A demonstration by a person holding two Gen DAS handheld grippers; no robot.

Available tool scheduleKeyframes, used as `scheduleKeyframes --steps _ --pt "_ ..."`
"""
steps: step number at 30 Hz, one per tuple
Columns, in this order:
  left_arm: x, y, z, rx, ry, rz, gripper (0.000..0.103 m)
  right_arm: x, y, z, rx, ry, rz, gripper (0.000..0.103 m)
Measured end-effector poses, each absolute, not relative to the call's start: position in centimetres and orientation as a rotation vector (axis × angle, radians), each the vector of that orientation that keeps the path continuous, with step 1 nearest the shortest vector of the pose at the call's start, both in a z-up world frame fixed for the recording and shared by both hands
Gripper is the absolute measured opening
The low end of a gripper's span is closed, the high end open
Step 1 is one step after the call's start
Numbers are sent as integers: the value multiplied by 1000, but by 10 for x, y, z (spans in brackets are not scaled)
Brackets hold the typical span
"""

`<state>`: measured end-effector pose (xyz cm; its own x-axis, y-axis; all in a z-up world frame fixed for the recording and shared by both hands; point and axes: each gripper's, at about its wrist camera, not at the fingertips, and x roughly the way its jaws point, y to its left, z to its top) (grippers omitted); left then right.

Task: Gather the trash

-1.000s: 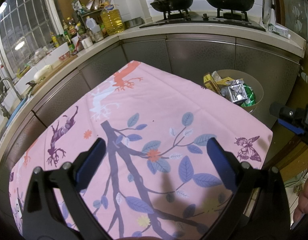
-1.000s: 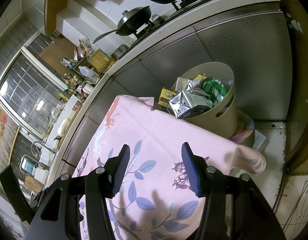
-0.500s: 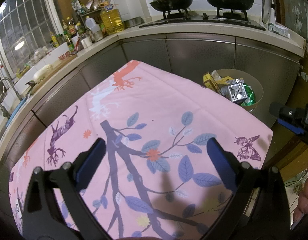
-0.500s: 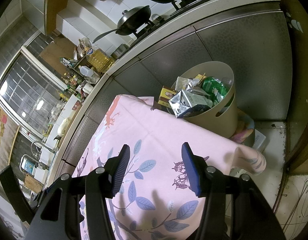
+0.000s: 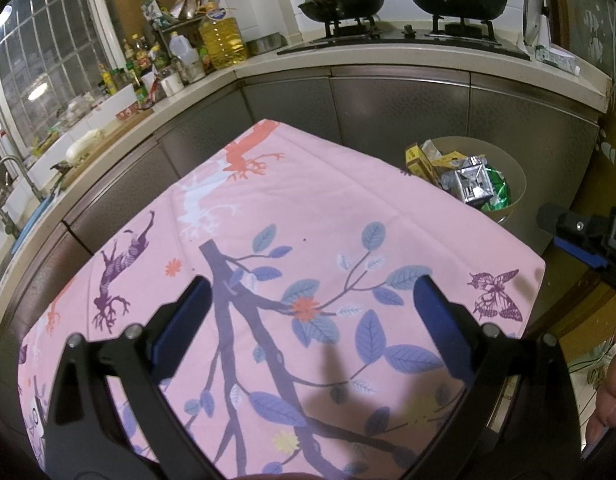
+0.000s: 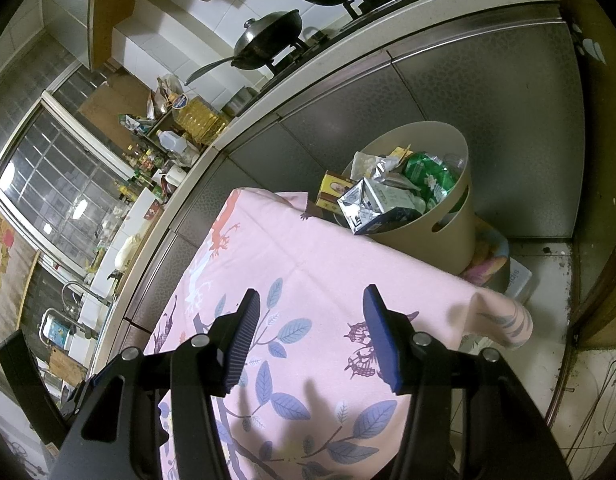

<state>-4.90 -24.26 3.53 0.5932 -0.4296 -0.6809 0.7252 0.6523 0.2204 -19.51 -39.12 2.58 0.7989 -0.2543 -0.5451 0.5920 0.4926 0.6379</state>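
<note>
The left gripper [image 5: 312,308] hangs over the pink cloth [image 5: 308,208] on the desk, its jaws wide apart with nothing between them. The right gripper [image 6: 310,332] hangs above the same cloth, its jaws also apart and empty. Just past the cloth's far corner stands the beige bin [image 6: 460,216], holding the trash: a silver carton [image 6: 372,204], a green wrapper [image 6: 428,176] and a yellow box [image 6: 332,190].
</note>
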Motion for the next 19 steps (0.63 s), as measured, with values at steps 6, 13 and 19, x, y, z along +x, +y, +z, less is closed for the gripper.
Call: scheduleKeyframes --steps 6,13,19 --pt "-50 -241 36 506 630 -722 97 -191 -384 23 916 412 -525 51" --pt "-56 -241 36 515 621 -733 97 -187 -378 20 914 413 -523 51" --pt "-55 -242 36 511 630 -734 97 -187 -375 20 915 414 -523 51"
